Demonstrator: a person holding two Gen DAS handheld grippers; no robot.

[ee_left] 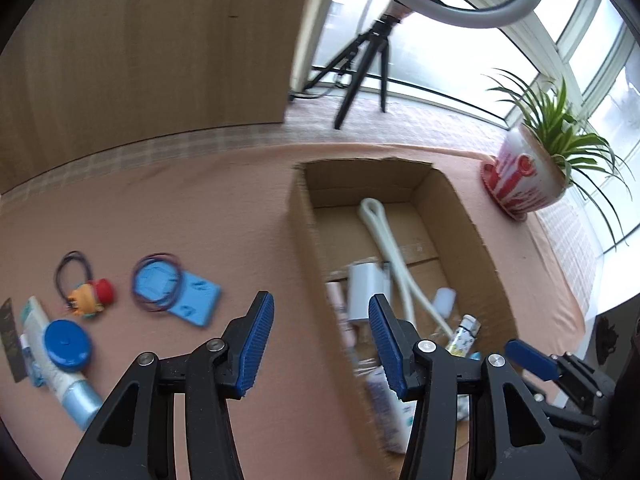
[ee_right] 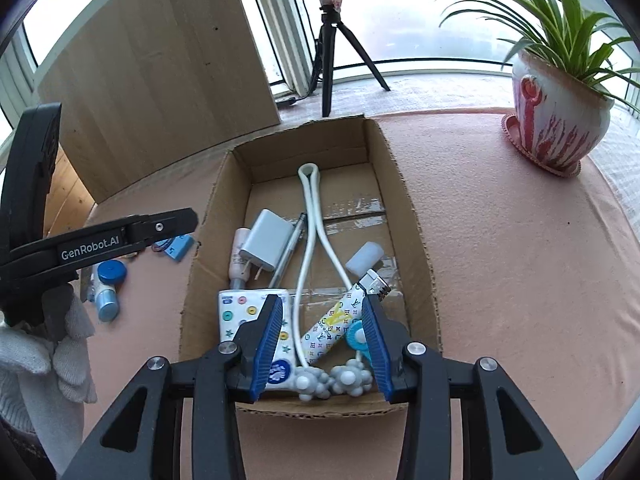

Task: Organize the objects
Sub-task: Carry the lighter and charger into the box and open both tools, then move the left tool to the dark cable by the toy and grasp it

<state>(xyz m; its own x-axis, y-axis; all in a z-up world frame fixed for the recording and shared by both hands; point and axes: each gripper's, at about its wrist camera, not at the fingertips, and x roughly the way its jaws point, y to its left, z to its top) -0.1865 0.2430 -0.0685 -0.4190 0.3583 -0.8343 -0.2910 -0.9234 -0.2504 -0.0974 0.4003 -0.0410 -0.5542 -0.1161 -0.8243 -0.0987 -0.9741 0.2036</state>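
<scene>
Left gripper point(ee_left: 320, 344): wide open, empty, probably heading for leftovers.
Right gripper point(ee_right: 323, 346): open, empty, above box point(ee_right: 416, 216).
Blue lid point(ee_left: 67, 345): outside, waiting.

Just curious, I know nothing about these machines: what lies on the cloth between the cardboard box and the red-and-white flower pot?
Nothing: in the right wrist view, only bare pink cloth stretches between the cardboard box and the flower pot.

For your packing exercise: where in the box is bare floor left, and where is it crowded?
Free: the box's far end around the white loop, and the strip along its right wall. Crowded: the near half, with charger, lighter and tissue pack.
</scene>
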